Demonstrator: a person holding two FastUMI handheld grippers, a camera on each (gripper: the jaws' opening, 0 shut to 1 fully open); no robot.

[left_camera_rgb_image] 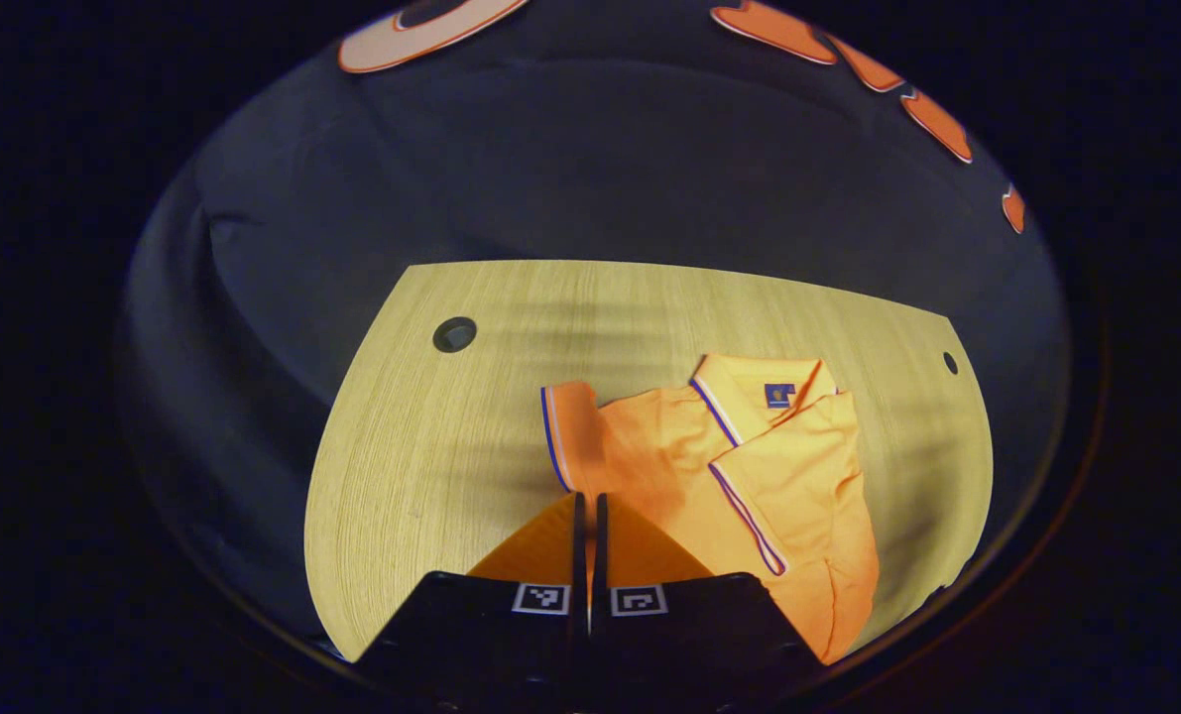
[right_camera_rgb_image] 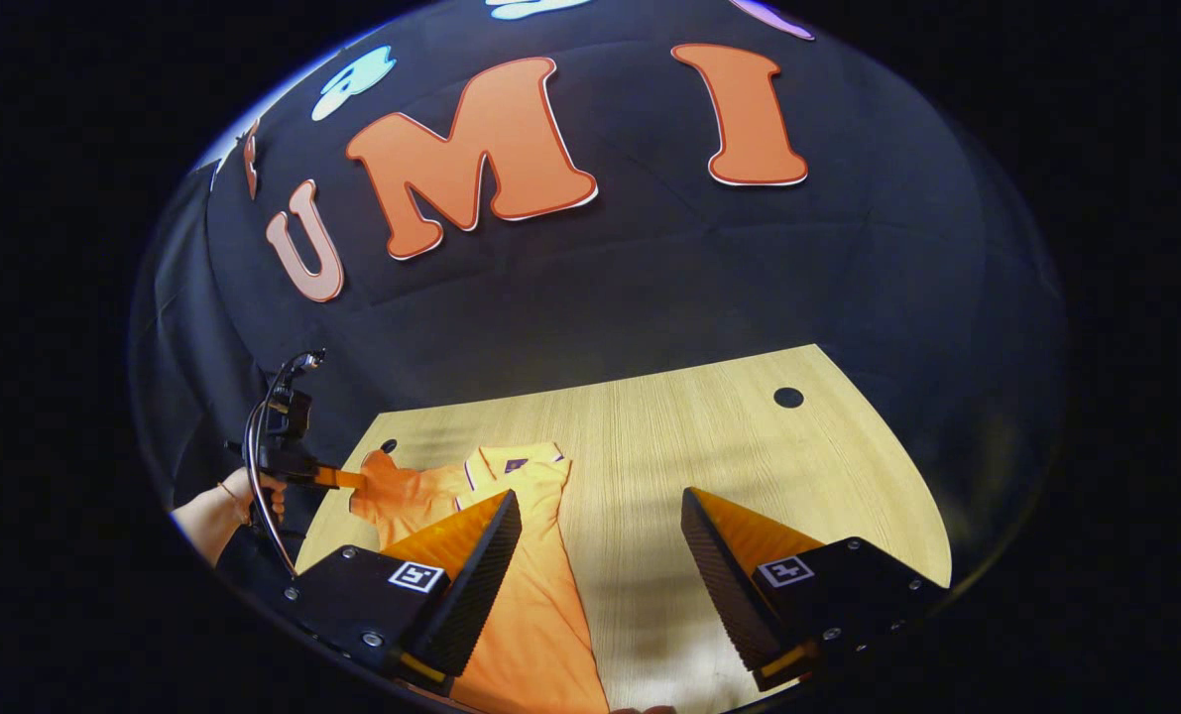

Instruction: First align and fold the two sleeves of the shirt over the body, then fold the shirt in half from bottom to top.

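Shirt: the orange shirt (left_camera_rgb_image: 749,466) lies on the wooden table (left_camera_rgb_image: 431,446), just ahead of the left gripper's jaws and to their right. One sleeve (left_camera_rgb_image: 798,466) is folded over the body.
Other sleeve: this sleeve (left_camera_rgb_image: 568,436) sticks out, right in front of the closed jaws.
Left gripper (left_camera_rgb_image: 590,516): jaws together. I cannot tell if cloth is pinched.
Right gripper (right_camera_rgb_image: 600,555): jaws wide apart, holding nothing, with the shirt by its left finger.
Hand: a hand (right_camera_rgb_image: 243,501) holds the left gripper low and level.
Risk: the sleeve may slip out or bunch up if the pinch is weak.
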